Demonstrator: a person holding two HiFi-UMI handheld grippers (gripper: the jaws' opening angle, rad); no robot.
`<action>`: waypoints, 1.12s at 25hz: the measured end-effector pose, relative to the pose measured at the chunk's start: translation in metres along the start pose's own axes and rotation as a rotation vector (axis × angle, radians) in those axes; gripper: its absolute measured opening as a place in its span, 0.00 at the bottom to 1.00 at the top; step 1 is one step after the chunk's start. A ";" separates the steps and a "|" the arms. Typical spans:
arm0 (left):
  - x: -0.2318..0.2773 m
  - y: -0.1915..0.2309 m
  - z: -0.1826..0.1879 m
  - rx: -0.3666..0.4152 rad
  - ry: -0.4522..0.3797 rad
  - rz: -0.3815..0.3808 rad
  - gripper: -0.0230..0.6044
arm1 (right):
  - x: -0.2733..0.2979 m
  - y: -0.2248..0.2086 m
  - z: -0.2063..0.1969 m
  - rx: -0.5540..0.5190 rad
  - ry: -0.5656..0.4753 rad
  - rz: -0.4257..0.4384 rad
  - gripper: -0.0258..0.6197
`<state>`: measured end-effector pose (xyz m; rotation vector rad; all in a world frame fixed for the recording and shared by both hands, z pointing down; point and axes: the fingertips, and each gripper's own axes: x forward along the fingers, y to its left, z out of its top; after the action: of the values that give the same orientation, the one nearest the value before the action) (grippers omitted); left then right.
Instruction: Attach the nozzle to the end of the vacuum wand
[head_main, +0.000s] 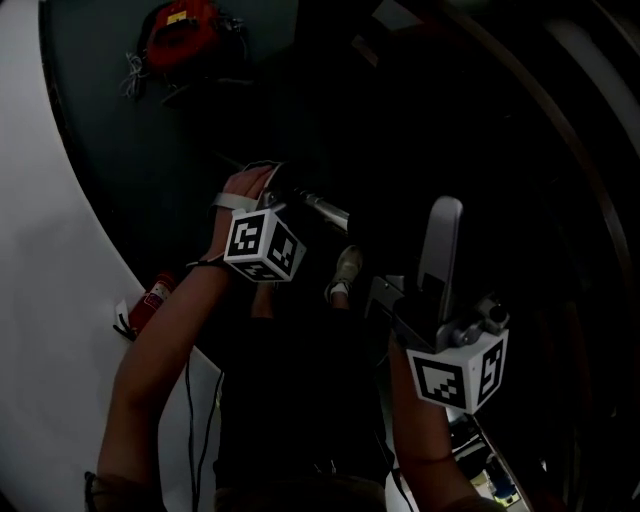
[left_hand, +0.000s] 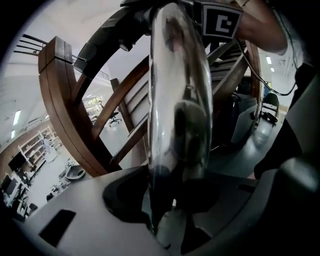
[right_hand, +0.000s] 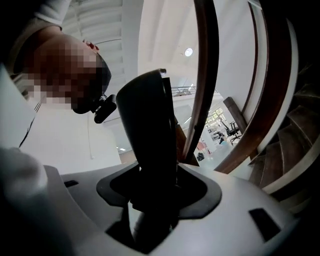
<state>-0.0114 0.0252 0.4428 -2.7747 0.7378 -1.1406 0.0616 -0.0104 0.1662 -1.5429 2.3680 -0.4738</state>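
Between the pads of the left tongs (left_hand: 172, 197) sits the vacuum wand (left_hand: 177, 90), a shiny chrome tube. It is clenched low on its length and runs away from the camera towards the marker cube (left_hand: 220, 20) of the opposite tool. Across from it, the right tongs (right_hand: 157, 195) are clamped on the nozzle (right_hand: 150, 125), a dark, flattish piece that stands up out of the jaws.

From the head view the two parts are apart. The wand slants from the left hand (head_main: 245, 190) towards the middle and the nozzle rises at the right. The gap between them is too dark to show the wand's tip. By my reading, the joining has not begun.

To do it well, I would make the wand hand the steady anchor and let the nozzle hand do the travelling. Which end of the nozzle carries the socket I cannot tell, so check that first and turn it to face the tube's end. Line both up on one axis before contact, then push straight along the wand, since a skewed start will likely jam. Chrome is slick, so a firm squeeze matters. Curved wooden stair rails (left_hand: 60, 100) stand close around, so swing the long tube with care.
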 end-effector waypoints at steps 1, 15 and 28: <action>-0.007 0.004 0.003 -0.024 -0.012 0.015 0.31 | -0.002 0.009 0.003 -0.008 -0.014 0.015 0.42; -0.110 0.049 0.083 -0.008 -0.210 0.156 0.28 | 0.020 0.090 0.028 -0.123 -0.090 0.125 0.42; -0.113 0.068 0.078 -0.074 -0.109 0.188 0.21 | 0.019 0.136 0.020 -0.339 -0.153 0.127 0.42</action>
<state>-0.0558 0.0059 0.2972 -2.7283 1.0213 -0.9398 -0.0501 0.0213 0.0904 -1.4834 2.4977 0.0777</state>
